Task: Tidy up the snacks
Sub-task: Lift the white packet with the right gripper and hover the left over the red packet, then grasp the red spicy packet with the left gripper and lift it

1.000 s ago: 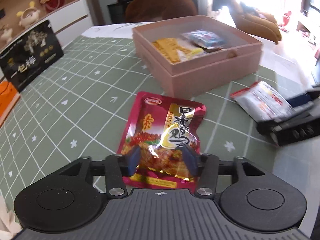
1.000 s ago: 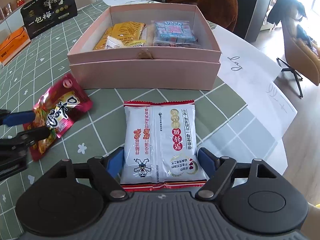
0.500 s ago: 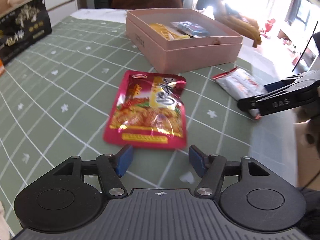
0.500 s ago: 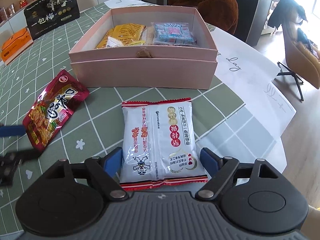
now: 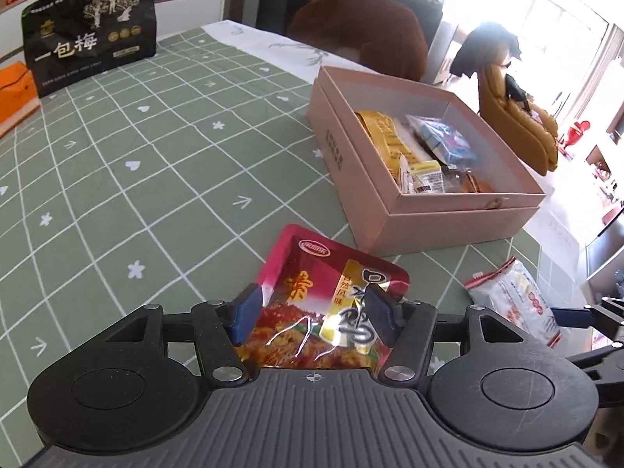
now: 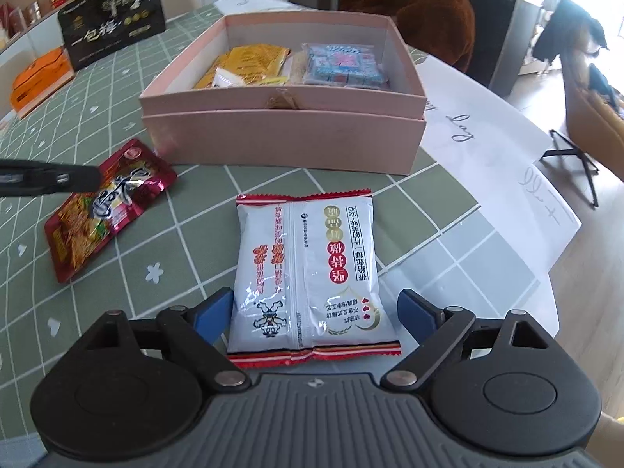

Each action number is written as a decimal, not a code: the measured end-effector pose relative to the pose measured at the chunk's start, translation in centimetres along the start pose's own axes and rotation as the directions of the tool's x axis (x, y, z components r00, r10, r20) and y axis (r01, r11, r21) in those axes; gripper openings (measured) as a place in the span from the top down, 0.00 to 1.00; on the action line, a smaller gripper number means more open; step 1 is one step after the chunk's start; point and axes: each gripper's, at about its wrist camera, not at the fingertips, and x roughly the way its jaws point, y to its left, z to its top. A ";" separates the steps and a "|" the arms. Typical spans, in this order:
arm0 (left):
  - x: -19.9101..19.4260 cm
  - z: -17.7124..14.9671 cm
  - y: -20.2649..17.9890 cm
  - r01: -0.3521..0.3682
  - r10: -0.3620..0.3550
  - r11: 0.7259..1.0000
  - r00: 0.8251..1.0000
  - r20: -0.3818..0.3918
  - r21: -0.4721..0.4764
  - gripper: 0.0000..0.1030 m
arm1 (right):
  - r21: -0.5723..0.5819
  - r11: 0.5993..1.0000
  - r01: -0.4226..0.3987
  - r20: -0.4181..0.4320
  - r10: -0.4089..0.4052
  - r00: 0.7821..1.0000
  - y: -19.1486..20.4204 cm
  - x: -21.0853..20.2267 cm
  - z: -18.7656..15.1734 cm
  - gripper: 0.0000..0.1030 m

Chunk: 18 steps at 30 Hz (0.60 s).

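Note:
A red snack packet [image 5: 331, 304] lies flat on the green checked tablecloth in front of the pink box [image 5: 390, 210]. My left gripper [image 5: 312, 318] is open and hovers over the packet, a finger on each side. The packet also shows in the right wrist view [image 6: 105, 202], with the left gripper's finger above it. A white snack packet [image 6: 308, 273] lies on the cloth between the open fingers of my right gripper [image 6: 312, 318]. The pink box [image 6: 280, 144] holds yellow packets [image 6: 249, 62] and a blue packet [image 6: 343, 64].
A black snack bag [image 5: 89, 31] stands at the far left of the table beside an orange box [image 5: 13, 89]. White paper sheets [image 6: 499, 163] lie right of the pink box, near the table's right edge. A brown chair [image 6: 409, 0] stands behind the table.
My left gripper drew back off the red packet, then moved forward over it again and swung to face the box. The right gripper stayed open around the white packet.

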 end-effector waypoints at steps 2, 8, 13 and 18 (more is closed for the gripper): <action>0.2 0.0 0.0 -0.001 0.001 1.000 1.000 -0.003 0.001 0.38 | 0.005 1.000 0.001 0.000 -0.001 1.000 -0.3 -0.4 0.2 0.18; -0.1 0.1 3.1 -0.010 0.013 0.992 1.000 0.018 -0.123 0.38 | -0.028 0.999 -0.023 0.132 0.027 0.991 0.5 -2.7 2.1 0.18; 0.3 0.0 8.1 0.075 -0.063 0.933 0.997 0.046 -0.352 0.41 | -0.142 0.984 -0.106 0.110 0.123 0.986 5.1 -1.8 4.6 0.46; 0.9 0.2 6.8 0.156 -0.159 0.948 0.987 0.012 -0.278 0.39 | -0.180 0.961 -0.211 0.040 0.221 0.974 9.1 0.5 6.1 0.55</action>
